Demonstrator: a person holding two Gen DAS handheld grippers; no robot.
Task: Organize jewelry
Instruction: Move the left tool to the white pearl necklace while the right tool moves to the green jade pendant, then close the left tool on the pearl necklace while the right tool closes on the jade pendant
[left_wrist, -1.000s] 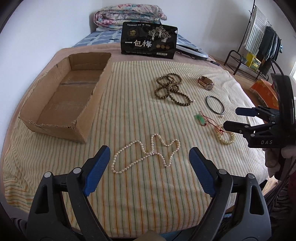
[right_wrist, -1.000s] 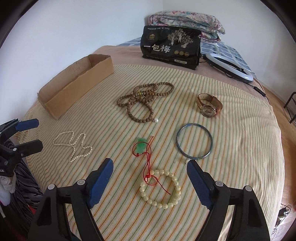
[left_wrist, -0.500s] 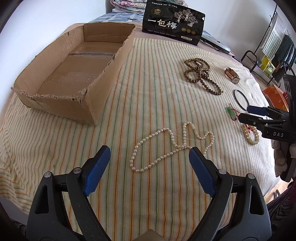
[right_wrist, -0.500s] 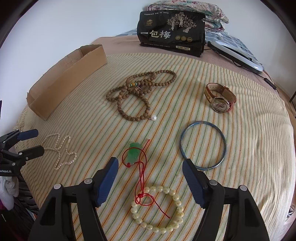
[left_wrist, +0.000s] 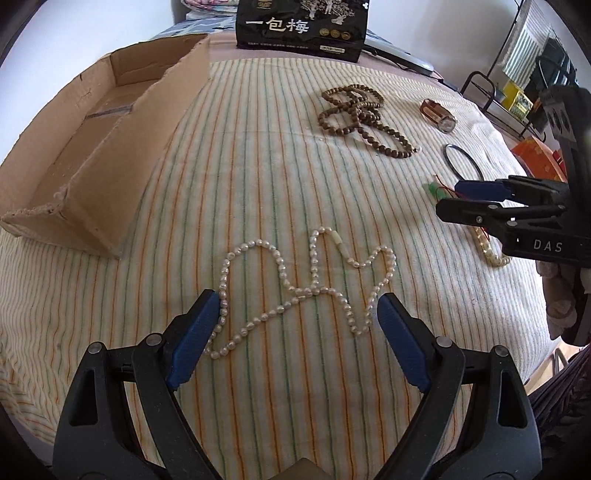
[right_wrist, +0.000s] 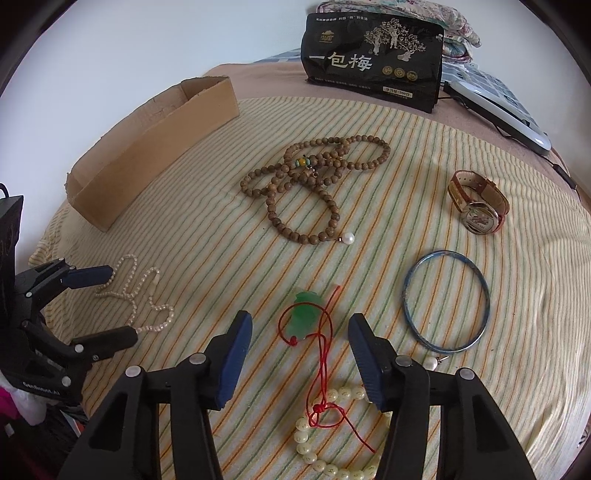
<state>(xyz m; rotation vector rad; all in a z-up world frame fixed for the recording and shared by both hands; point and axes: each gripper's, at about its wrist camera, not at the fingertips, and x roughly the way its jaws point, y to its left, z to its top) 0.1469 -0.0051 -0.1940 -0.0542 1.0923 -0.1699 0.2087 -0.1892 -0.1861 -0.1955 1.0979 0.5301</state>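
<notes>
Pearl-white beads are what I have under my left gripper (left_wrist: 295, 314): its jaws stand wide, straddling the near loops of the pearl necklace (left_wrist: 306, 288), with the left pad just touching the strand's outer edge. Nothing is gripped yet. I take the cardboard box (left_wrist: 92, 147) as my landmark; the necklace lies just off its near corner, on the striped cloth (left_wrist: 240, 147), so this looks like the shortest carry and a sensible first piece to lift.

My right gripper (right_wrist: 299, 343) is also wide open and holds nothing. It sits over the green pendant (right_wrist: 303, 314) and its red cord (right_wrist: 325, 362), well away from the box, with the pale bead bracelet (right_wrist: 332, 443) partly under its fingers. I judge the cord to be tangled through that bracelet, which is probably why I hold this gripper spread across both.

Farther from the box lie the brown bead strand (right_wrist: 306, 184), the blue bangle (right_wrist: 447, 299) and the wristwatch (right_wrist: 476, 203), each apart from the others, easy to take singly. The box appears empty, so I judge the sorting has barely begun. A loose strand will likely slip unless I pinch where the loops cross.
</notes>
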